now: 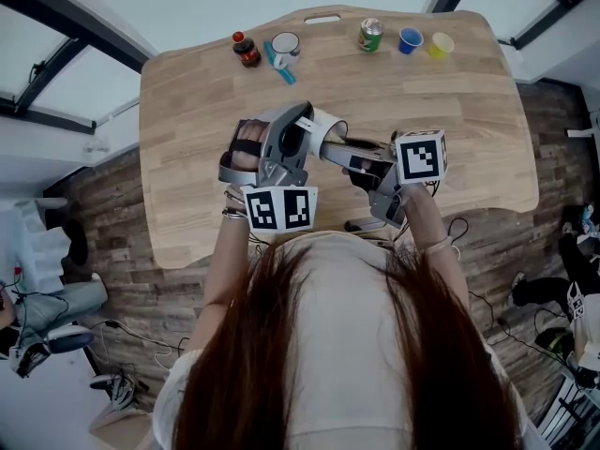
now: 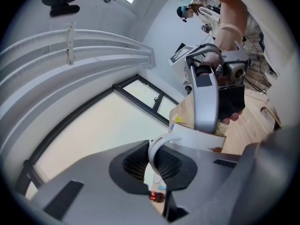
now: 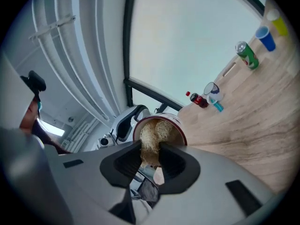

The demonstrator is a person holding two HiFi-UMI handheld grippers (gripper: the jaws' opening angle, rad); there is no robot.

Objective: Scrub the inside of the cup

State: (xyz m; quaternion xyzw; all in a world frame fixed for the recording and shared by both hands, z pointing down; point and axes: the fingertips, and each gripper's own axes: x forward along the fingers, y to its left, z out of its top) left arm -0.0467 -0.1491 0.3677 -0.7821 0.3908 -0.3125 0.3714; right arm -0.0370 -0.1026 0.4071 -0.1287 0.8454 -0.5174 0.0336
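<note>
The right gripper (image 3: 151, 154) pinches a fibrous scrubber (image 3: 152, 134), which sits inside the mouth of the cup (image 3: 181, 134). The left gripper (image 2: 157, 165) is clamped on the cup's handle (image 2: 152, 149).

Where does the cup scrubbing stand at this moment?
Both pickups look done: the left gripper grips the cup by its handle, the right gripper grips a straw-coloured scrubber. In hand: the scrubber is pushed into the cup's mouth. Left: finishing the scrub, then setting both down. How clean it is cannot be told.
</note>
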